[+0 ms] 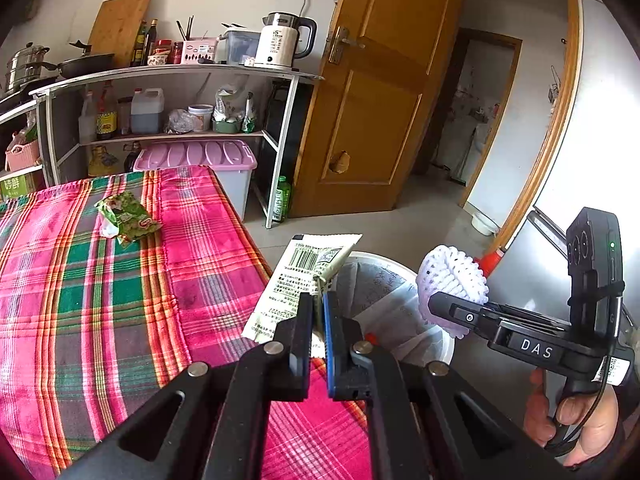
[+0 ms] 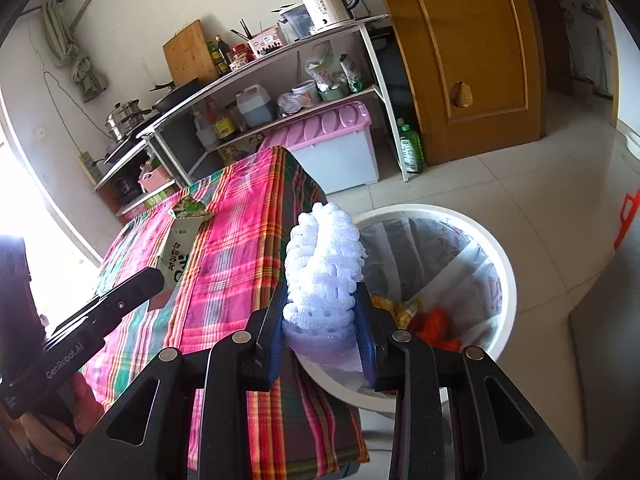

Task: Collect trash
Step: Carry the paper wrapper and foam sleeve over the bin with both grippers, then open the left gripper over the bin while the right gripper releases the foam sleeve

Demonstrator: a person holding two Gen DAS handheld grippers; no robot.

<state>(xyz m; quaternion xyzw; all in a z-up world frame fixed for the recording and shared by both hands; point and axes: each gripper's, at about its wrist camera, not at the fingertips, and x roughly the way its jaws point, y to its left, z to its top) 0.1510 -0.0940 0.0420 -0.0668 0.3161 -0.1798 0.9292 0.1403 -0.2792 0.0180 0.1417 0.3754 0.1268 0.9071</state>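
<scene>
Now, left claw [image 1: 318, 308]: closed on a flattened paper carton [image 1: 296, 280], pinching its lower edge so the printed panel stands up above the fingers.
Right claw [image 2: 322, 320]: clamped on a white foam fruit net [image 2: 324, 264], squeezed between both pads, its bulk rising above them.
Trash bin [image 2: 508, 280]: white, lined with a clear bag, on the tiled floor just beyond and below both claws; orange and yellow scraps lie inside, to the right of the right claw.
Worktop [image 1: 120, 300]: covered with a pink and green plaid cloth, left of and beneath both claws; its edge meets the bin.
Green wrapper [image 1: 128, 216]: crumpled on the cloth, well to the left of and beyond the left claw, untouched.
Hands: a person's hand [image 1: 580, 420] grips the right claw's handle.
</scene>
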